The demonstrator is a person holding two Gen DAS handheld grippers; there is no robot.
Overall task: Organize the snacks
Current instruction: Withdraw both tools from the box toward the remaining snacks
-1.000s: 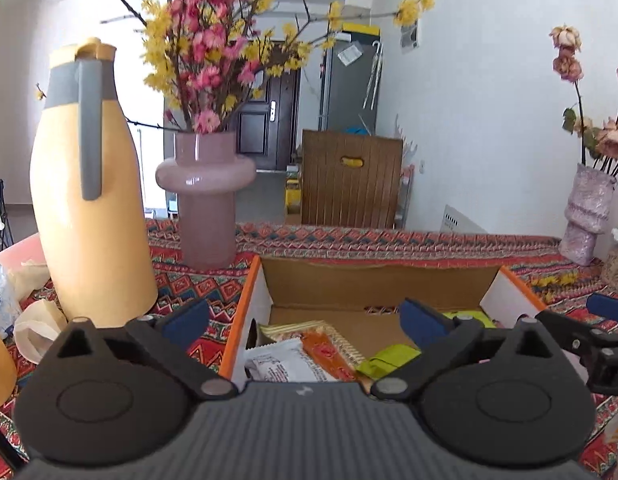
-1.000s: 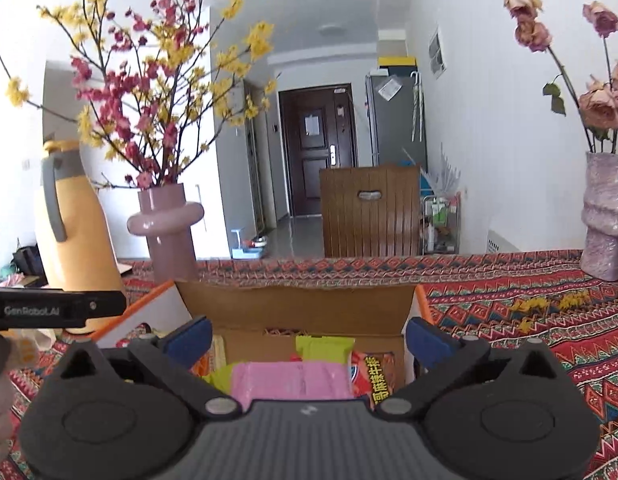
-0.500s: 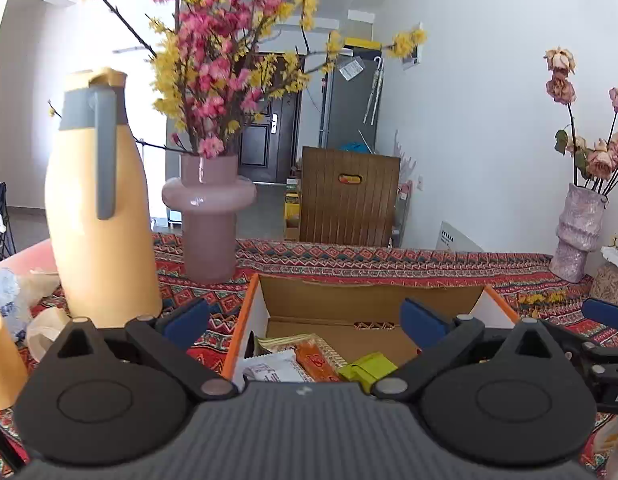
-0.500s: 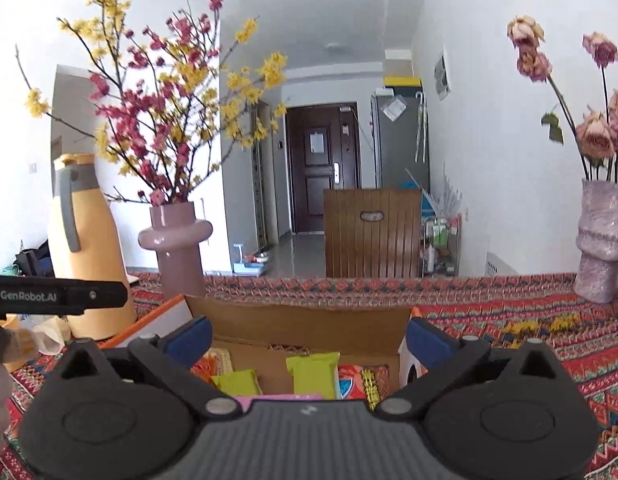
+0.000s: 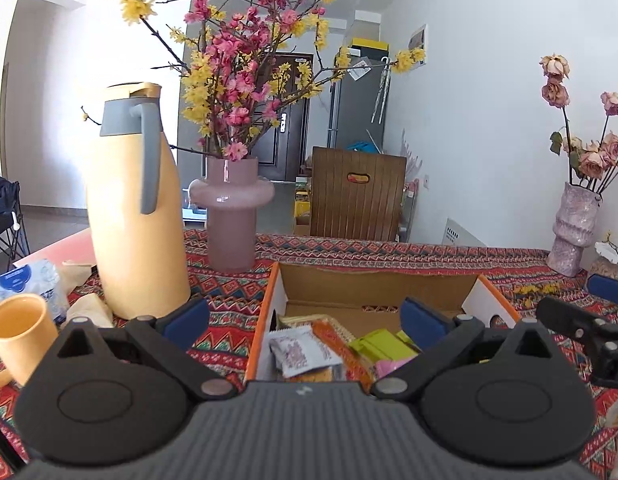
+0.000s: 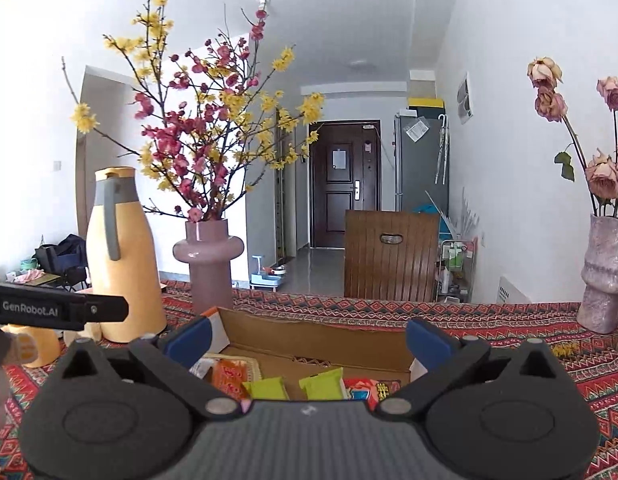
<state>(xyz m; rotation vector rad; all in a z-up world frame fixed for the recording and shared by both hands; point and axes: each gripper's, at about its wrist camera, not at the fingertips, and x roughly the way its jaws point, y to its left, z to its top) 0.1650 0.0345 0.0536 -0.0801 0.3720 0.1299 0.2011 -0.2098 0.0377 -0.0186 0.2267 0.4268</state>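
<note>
While you hold both tools up near the cardboard box [image 5: 373,284], your left gripper [image 5: 305,316] and right gripper [image 6: 307,336] are both wide apart with nothing in them, and the snack packets [image 5: 309,350] lie inside the box on the patterned tablecloth [image 5: 225,292]

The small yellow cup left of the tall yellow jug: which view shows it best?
The left wrist view. There the small yellow cup stands whole at the left edge, open mouth visible, near the tall yellow jug. In the right wrist view the cup is mostly hidden behind the left gripper's black finger, so only part of its side shows.
</note>
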